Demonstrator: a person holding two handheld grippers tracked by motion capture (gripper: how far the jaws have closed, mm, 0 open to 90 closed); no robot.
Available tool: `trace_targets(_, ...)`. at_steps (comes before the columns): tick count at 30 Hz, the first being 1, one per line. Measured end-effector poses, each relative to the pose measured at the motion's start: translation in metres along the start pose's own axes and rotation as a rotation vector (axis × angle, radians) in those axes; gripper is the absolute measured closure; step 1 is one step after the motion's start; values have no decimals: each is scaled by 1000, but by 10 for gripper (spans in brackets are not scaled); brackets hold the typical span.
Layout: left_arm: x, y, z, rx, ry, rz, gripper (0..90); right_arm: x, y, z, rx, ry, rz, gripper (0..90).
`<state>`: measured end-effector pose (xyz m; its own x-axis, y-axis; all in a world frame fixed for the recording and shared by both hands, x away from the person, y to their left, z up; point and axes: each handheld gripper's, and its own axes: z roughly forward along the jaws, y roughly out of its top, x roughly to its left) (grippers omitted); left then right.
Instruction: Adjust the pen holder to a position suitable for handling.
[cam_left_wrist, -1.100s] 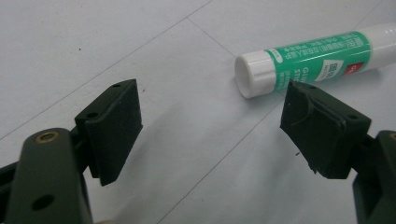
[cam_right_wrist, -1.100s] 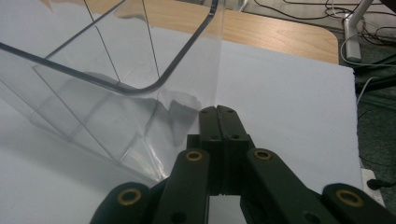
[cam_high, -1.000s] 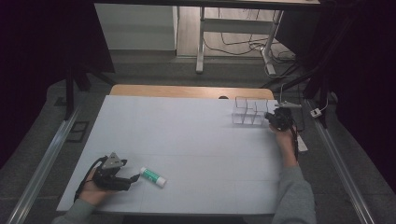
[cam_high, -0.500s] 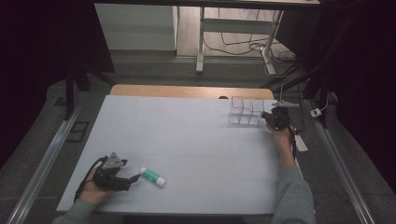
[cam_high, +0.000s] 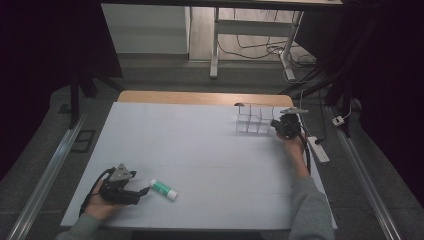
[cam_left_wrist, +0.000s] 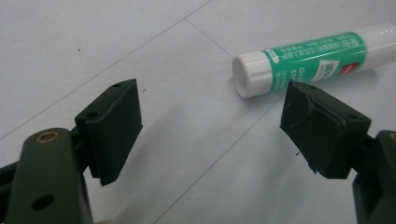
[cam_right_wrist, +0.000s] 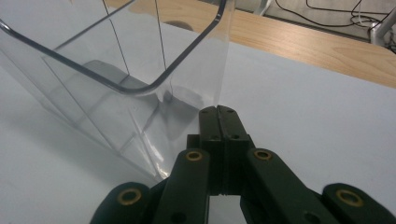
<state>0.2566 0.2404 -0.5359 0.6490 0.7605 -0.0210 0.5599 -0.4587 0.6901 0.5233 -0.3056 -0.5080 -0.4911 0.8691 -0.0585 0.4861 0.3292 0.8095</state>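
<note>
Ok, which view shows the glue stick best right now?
The left gripper view: the glue stick lies close up beyond the open jaws, green label and white end clear. The high view shows it small, beside the left gripper.

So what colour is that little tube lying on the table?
The tube is white with a green label and a small red patch; the left gripper view shows it best.

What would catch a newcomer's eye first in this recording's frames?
Probably the green-and-white glue stick lying on the pale table near its front left, just ahead of the left gripper, whose jaws stand wide apart around bare table. At the far right, the clear plastic organiser stands upright, with the right gripper tight against its corner, jaws pressed together with nothing between them.
</note>
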Motion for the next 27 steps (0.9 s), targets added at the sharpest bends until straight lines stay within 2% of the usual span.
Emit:
trace_targets(8,0,0,0,-5,2,-4,201,7,2,4,7,-5,-10,886)
trace_targets(12,-1,0,0,-6,2,-4,201,9,3,5,12,-10,-1,886)
trace_targets(27,-1,0,0,-4,2,-2,201,17,4,9,1,3,2,886)
